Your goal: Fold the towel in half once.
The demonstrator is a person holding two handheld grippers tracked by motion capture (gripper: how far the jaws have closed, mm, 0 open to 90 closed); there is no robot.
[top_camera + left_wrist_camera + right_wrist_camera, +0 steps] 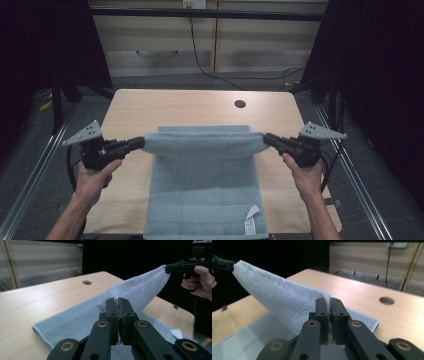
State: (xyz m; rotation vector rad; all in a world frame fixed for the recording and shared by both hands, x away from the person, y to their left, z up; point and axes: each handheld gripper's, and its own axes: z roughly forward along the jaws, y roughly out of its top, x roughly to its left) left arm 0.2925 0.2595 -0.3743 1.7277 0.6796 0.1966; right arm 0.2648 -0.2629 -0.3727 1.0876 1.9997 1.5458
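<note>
Above the table (150,107), a pale blue towel (205,170) is held up by two corners, each pinched by closed left tongs (141,143) and right tongs (266,138); judged soft, light, limp, sagging between grips, best taken at corners.

A lab test bay: wooden table (150,107) between metal rails (30,175), dark curtains (390,75), trailing wall cable (200,62).
</note>
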